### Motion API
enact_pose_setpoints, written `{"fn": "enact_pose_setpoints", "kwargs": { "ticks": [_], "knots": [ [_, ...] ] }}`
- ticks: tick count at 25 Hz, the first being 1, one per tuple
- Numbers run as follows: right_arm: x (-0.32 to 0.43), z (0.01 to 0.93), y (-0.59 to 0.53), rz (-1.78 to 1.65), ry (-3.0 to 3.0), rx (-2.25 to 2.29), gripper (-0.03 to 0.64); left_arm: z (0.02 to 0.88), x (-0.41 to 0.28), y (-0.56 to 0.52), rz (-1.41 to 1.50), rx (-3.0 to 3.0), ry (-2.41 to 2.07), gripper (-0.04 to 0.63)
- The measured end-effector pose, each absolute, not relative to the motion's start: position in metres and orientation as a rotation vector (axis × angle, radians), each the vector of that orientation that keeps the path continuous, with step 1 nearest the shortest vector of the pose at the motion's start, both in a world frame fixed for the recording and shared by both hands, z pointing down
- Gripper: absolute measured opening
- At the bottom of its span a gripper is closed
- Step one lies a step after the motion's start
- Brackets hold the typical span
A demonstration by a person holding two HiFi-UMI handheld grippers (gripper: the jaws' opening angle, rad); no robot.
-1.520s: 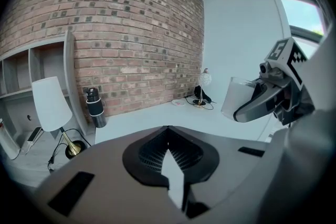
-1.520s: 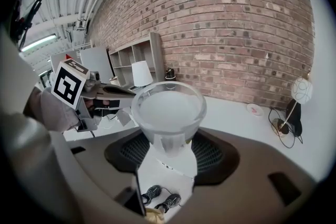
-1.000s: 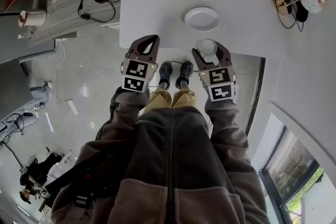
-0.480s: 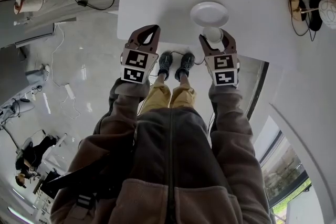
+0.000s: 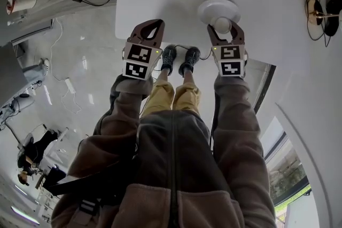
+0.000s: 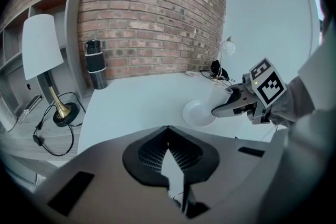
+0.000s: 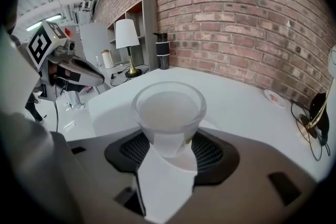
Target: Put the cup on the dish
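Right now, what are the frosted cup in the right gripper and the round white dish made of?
Frosted translucent cup: probably plastic, possibly frosted glass; matte, and light glows through its wall. White round dish: likely glazed ceramic, maybe melamine; smooth and opaque, with a soft sheen on the rim.

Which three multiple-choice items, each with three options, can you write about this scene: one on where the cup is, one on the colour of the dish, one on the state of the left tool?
1. Where is the cup?
A) in the right tool
B) in the left tool
C) upside down on the dish
2. What colour is the dish?
A) blue
B) white
C) black
3. The left tool is:
A) holding the dish
B) holding the cup
C) empty

Answers: 1 A, the right tool's jaws clamp the cup; 2 B, the dish shows white in the head view; 3 C, nothing stands between the left tool's jaws.
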State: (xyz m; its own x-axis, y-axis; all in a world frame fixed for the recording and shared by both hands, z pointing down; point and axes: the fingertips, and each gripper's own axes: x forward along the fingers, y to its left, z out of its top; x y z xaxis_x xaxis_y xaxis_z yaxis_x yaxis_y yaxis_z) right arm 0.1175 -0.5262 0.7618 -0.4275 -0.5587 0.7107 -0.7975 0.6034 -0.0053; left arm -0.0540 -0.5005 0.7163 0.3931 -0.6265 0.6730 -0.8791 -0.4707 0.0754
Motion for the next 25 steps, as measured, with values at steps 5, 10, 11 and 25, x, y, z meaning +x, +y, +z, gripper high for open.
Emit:
{"fn": "enact_pose_setpoints", "kwargs": {
  "ticks": [5, 10, 11, 25],
  "knots": [
    [0.124, 0.782, -0.541, 0.473, -2.106, 1.089, 0.25, 0.728, -0.051, -0.503, 0.822, 2.219, -1.265, 0.006],
    [0.127, 0.797, -0.555, 0.492, -2.087, 1.098, 0.25, 0.736, -0.049, -0.5, 0.839, 2.213, -1.241, 0.006],
    [0.127, 0.799, -0.557, 0.495, -2.085, 1.098, 0.25, 0.736, -0.049, -0.5, 0.842, 2.211, -1.239, 0.006],
    [0.127, 0.821, -0.566, 0.526, -2.06, 1.079, 0.25, 0.744, -0.053, -0.499, 0.844, 2.194, -1.241, 0.006]
  ]
}}
